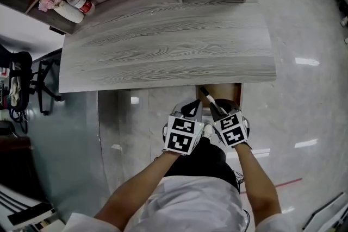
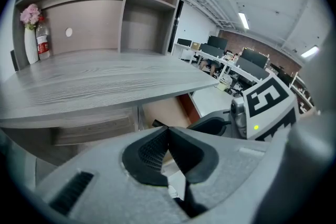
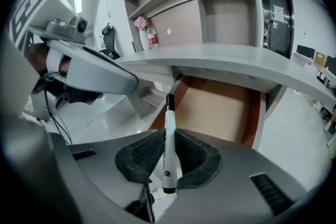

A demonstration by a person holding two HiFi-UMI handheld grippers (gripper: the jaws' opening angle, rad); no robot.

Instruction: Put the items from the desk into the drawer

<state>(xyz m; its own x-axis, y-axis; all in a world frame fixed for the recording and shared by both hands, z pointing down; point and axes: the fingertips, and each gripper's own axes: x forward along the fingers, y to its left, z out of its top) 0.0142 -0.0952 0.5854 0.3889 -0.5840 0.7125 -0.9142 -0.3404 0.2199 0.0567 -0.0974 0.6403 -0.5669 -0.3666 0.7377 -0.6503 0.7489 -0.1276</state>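
Marker (image 3: 168,113) is clamped in right gripper (image 3: 169,139) over open drawer (image 3: 220,107) under desk (image 1: 163,46) near edge. Left gripper (image 2: 168,139) is closed, empty. Lowering and release are judged next.

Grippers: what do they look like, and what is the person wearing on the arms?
The left gripper and right gripper are grey moulded shells with black ribbed pads. Each carries a white cube with black square markers. The person wears a white top with short sleeves.
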